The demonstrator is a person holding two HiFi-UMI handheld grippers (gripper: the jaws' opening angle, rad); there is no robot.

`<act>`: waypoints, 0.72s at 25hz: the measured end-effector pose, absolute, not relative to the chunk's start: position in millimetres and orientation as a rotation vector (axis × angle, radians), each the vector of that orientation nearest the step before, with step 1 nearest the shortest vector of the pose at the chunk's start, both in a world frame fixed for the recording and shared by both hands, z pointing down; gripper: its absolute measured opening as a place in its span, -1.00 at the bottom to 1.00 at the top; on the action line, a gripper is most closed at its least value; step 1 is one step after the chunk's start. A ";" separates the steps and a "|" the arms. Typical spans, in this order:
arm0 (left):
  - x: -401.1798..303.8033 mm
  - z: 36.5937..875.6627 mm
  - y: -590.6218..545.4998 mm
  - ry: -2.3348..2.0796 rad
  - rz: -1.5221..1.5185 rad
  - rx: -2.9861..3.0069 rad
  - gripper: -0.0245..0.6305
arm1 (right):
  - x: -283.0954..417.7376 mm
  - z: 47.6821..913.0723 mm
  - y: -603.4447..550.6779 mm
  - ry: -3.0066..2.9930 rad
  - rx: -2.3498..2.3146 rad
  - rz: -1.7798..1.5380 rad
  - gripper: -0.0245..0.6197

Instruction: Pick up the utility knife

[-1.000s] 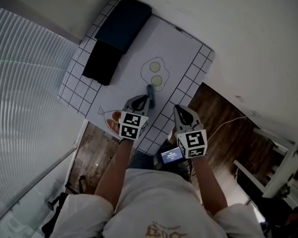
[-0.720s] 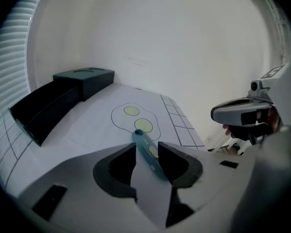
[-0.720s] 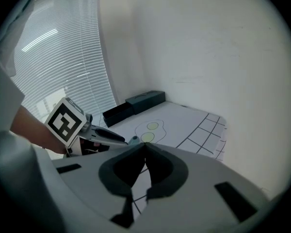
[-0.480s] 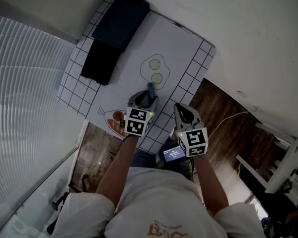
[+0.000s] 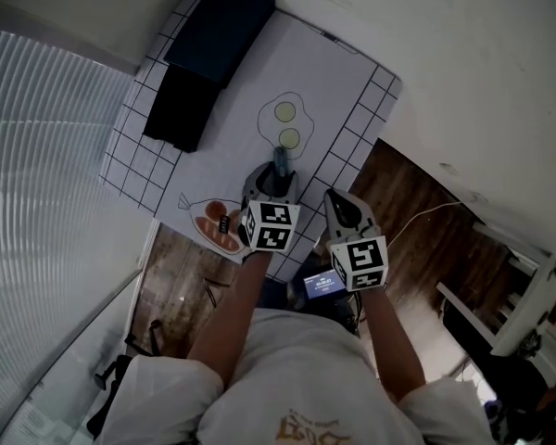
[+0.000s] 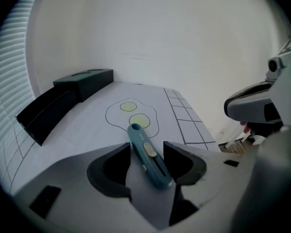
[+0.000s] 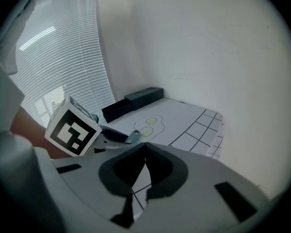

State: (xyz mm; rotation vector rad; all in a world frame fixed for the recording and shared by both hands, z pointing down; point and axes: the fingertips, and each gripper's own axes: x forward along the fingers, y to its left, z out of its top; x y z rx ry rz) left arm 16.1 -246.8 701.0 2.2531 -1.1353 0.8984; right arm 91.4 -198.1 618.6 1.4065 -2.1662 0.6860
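Between left tool's point(image 6: 148, 146) opening jaws lies utility knife point(image 6: 147, 157).

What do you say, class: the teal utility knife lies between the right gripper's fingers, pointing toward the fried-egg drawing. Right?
Wrong gripper. The left gripper view shows the utility knife between the fingers of the left gripper, which are opening and not pressing it, pointing toward the fried-egg drawing; the right gripper is shut and empty.
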 end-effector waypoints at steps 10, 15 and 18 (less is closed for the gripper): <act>5.5 703.4 -251.9 -1.120 0.877 2.164 -0.50 | 98.5 616.8 -182.3 -2.148 1.416 0.692 -0.90; 0.0 695.0 -252.1 -1.058 0.884 2.191 -0.53 | 108.2 608.8 -183.1 -2.156 1.448 0.668 -0.90; -1.9 688.8 -250.7 -1.042 0.857 2.212 -0.53 | 117.0 604.4 -181.0 -2.155 1.470 0.670 -0.90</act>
